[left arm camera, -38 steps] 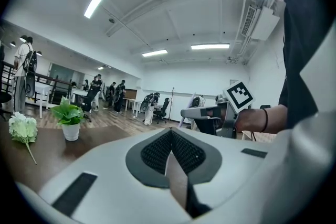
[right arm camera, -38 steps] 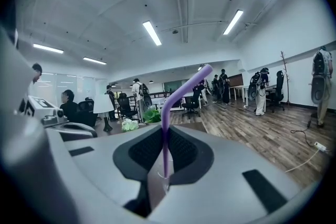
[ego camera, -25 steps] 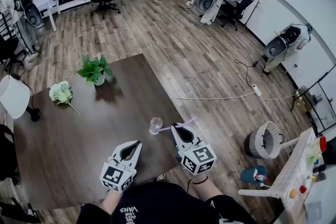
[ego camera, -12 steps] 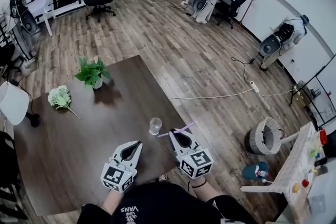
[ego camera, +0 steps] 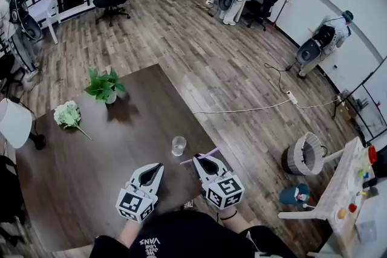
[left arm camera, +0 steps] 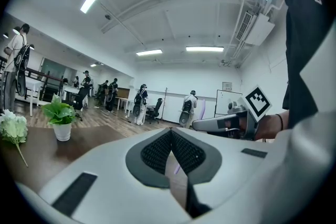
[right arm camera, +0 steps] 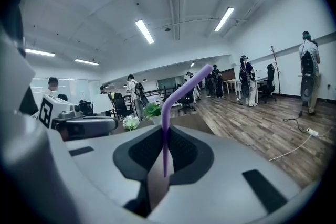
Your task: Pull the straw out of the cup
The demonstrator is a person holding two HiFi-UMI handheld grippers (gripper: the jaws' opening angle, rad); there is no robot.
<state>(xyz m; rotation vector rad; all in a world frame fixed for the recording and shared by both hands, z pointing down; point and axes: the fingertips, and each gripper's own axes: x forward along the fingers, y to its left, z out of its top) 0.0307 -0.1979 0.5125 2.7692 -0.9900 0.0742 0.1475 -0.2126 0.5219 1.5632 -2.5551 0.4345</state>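
A small clear glass cup [ego camera: 178,145] stands upright on the dark brown table [ego camera: 91,160], near its right edge. The purple bendy straw [ego camera: 202,156] is outside the cup, lying nearly level just right of it and a little nearer to me. My right gripper [ego camera: 200,160] is shut on that straw; in the right gripper view the straw [right arm camera: 166,113] rises from between the pads and bends off to the right. My left gripper [ego camera: 155,168] hovers left of the right one, short of the cup, jaws shut with nothing between them [left arm camera: 169,132].
A potted green plant [ego camera: 106,84] and a bunch of white flowers [ego camera: 68,115] sit on the far left of the table. On the wooden floor to the right are a woven basket [ego camera: 304,160] and a white cable [ego camera: 254,110]. People stand at the room's far end.
My right gripper has sunk a little and come back toward me with the straw, so the straw now lies lower beside the cup. The left gripper and the cup have stayed put.
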